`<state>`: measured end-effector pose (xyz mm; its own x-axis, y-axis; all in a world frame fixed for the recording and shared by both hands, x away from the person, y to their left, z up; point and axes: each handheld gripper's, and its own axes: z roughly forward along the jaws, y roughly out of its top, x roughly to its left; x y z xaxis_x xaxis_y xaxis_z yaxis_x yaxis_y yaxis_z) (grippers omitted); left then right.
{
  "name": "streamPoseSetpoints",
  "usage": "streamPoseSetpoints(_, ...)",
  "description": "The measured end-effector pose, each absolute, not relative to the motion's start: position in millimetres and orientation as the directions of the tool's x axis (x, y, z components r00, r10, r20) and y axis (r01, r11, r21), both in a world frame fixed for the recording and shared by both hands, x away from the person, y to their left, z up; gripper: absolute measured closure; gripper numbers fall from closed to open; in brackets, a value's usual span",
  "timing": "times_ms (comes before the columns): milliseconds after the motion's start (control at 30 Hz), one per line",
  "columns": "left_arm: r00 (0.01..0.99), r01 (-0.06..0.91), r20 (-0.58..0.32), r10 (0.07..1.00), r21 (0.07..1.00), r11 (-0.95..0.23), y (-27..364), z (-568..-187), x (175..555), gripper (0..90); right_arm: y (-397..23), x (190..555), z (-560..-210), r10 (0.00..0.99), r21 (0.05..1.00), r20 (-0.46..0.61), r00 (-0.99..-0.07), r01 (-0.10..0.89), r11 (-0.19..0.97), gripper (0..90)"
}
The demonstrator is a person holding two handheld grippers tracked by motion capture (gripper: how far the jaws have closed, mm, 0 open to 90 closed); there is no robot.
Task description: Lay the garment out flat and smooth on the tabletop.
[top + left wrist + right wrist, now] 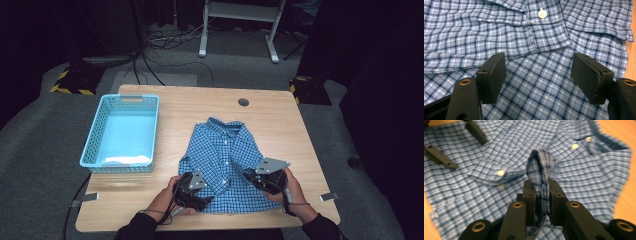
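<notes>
A blue checked button-up shirt (222, 150) lies flat on the wooden table (280, 115), collar away from me. My left gripper (206, 199) rests at the shirt's lower left edge. In the left gripper view its jaws (537, 65) stand wide apart over the fabric (536, 25), just below the button placket, with nothing pinched. My right gripper (251, 178) is at the lower right of the shirt. In the right gripper view it (541, 186) is shut on a raised fold of the shirt's hem (540, 162), which stands up between the pads.
A light blue plastic basket (92, 131) stands on the left half of the table. A round cable hole (243, 102) sits near the far edge. Bare wood shows to the right of the shirt and along the front edge.
</notes>
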<state>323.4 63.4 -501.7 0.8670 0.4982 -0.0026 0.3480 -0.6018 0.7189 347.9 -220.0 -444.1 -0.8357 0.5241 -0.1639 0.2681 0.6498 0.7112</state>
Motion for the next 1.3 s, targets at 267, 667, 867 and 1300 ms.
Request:
streamPoseSetpoints(267, 0.867, 0.348, -0.002, 0.498, 0.718, -0.602, 63, -502, 323, 28.3, -236, 353, -437, 0.573, 0.735, -0.163, -0.803, 0.289, 0.613, 78.7)
streamPoseSetpoints(667, 0.868, 0.347, -0.002, 0.497, 0.719, -0.603, 64, -502, 323, 28.4, -252, 359, -432, 0.618, 0.753, -0.158, -0.77, 0.311, 0.58, 78.8)
streamPoseSetpoints(867, 0.868, 0.346, -0.002, 0.497, 0.719, -0.602, 64, -502, 323, 28.3, -261, 361, -430, 0.644, 0.761, -0.158, -0.748, 0.323, 0.562, 78.8)
streamPoseSetpoints(1300, 0.867, 0.347, -0.002, 0.498, 0.721, -0.6, 64, -502, 323, 28.4, -282, 366, -432, 0.707, 0.769, -0.14, -0.693, 0.374, 0.519, 78.8)
